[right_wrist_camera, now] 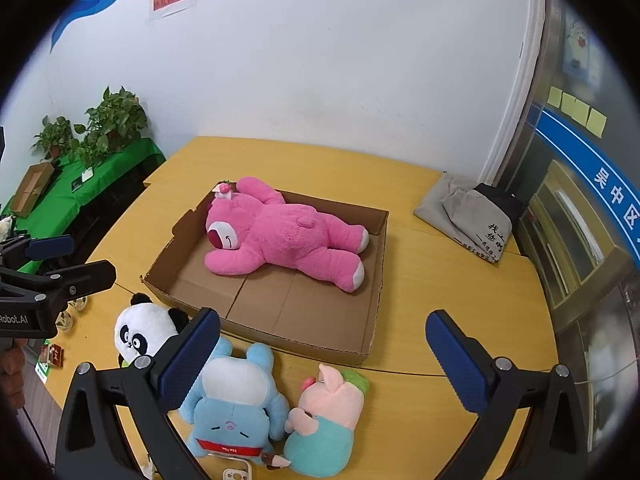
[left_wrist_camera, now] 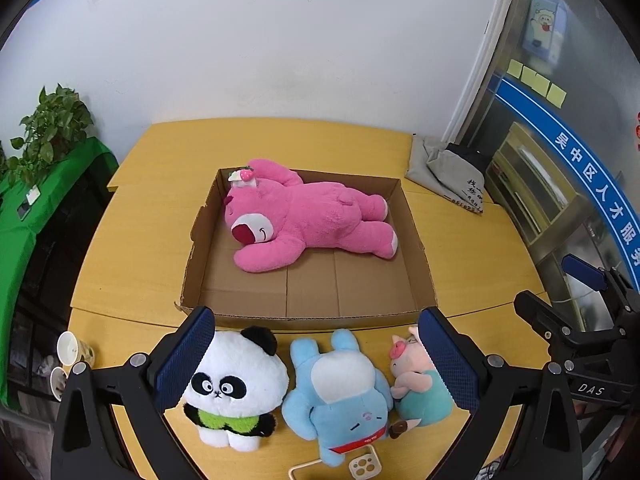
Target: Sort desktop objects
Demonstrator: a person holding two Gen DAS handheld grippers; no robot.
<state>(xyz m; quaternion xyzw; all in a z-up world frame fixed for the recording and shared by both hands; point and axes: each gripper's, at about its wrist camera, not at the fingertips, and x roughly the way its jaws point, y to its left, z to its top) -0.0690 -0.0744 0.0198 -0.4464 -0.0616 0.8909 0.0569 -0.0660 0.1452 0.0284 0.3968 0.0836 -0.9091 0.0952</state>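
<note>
Above the plush toys [left_wrist_camera: 320,392] beside the box [left_wrist_camera: 304,312], left gripper [left_wrist_camera: 316,360] and right gripper [right_wrist_camera: 324,360] hover level, jaws wide, holding nothing.

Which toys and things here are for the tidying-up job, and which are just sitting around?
For the job:
- pink bear, already in the cardboard box
- panda
- blue bunny
- little pig
- left claw and right claw, both open

Just lying about:
- folded grey cloth
- paper cups
- phone case
- plants
</note>
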